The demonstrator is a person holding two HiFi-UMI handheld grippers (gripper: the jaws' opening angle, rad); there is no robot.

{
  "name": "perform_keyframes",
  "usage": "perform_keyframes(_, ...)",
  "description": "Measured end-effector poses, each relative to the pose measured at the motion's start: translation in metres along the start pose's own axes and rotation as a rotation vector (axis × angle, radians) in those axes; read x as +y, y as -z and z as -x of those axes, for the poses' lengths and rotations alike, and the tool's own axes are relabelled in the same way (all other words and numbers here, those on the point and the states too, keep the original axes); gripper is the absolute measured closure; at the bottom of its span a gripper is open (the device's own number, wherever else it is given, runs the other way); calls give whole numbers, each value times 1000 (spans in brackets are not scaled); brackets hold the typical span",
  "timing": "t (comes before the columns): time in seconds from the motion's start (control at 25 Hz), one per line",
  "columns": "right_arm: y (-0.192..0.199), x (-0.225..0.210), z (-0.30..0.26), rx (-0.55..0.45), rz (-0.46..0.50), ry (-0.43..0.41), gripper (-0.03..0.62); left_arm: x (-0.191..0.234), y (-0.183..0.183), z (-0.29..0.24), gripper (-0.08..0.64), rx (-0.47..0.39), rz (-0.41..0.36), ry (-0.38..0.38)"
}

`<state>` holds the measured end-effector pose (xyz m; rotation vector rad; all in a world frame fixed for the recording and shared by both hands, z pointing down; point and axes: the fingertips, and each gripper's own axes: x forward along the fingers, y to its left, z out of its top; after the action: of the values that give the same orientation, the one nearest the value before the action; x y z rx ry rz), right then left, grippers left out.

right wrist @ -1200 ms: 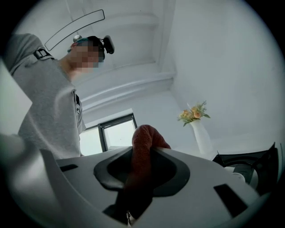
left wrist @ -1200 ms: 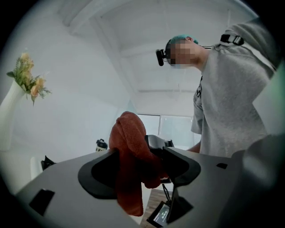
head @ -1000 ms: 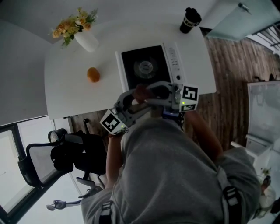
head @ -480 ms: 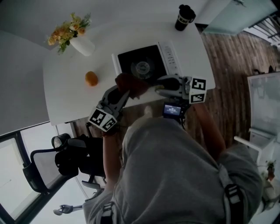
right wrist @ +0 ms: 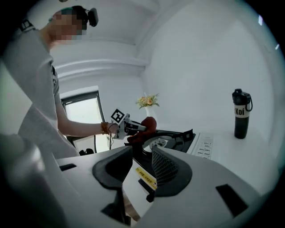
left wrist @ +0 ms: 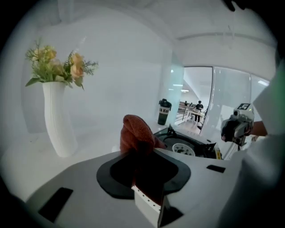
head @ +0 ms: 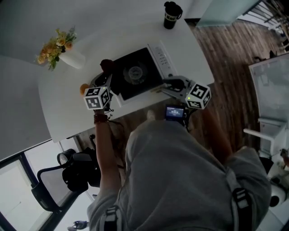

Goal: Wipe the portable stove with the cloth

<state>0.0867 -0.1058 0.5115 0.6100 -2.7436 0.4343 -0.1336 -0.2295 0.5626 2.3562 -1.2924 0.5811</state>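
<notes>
The portable stove point(head: 135, 72), black on top with a white control strip, sits on the white table point(head: 76, 117). My left gripper point(head: 106, 76) is shut on a dark red cloth point(head: 107, 65) at the stove's left edge, its jaws having closed on it a moment ago. In the left gripper view the cloth point(left wrist: 136, 133) bulges up from between the jaws. My right gripper point(head: 166, 85) is at the stove's near right corner. In the right gripper view that corner point(right wrist: 142, 176), white with a yellow label, fills the gap between the jaws, which have just closed a little.
A black cup point(head: 171, 9) stands at the table's far right corner. A white vase of flowers point(head: 67, 57) is at the far left, with an orange point(head: 84, 88) partly hidden behind my left gripper. A black office chair point(head: 67, 173) stands below the table's near edge.
The cloth was between both grippers in front of the body. The left gripper has carried it out to the stove's left edge. The right gripper has moved down to the stove's near right corner.
</notes>
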Motion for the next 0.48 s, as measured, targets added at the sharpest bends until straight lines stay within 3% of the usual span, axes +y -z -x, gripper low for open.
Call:
perform_keyframes(0.16,5,-5,7,13,51,80,446,1,10,-14,448,70,3,-4)
perform_keyframes(0.36,8,-6,5,13,64,101,446,-6,14,-12,459,132,-47,-10)
perform_keyframes(0.48,13,-6,-2,71,88,134,443,-12,16,-9,459,133,-54,22)
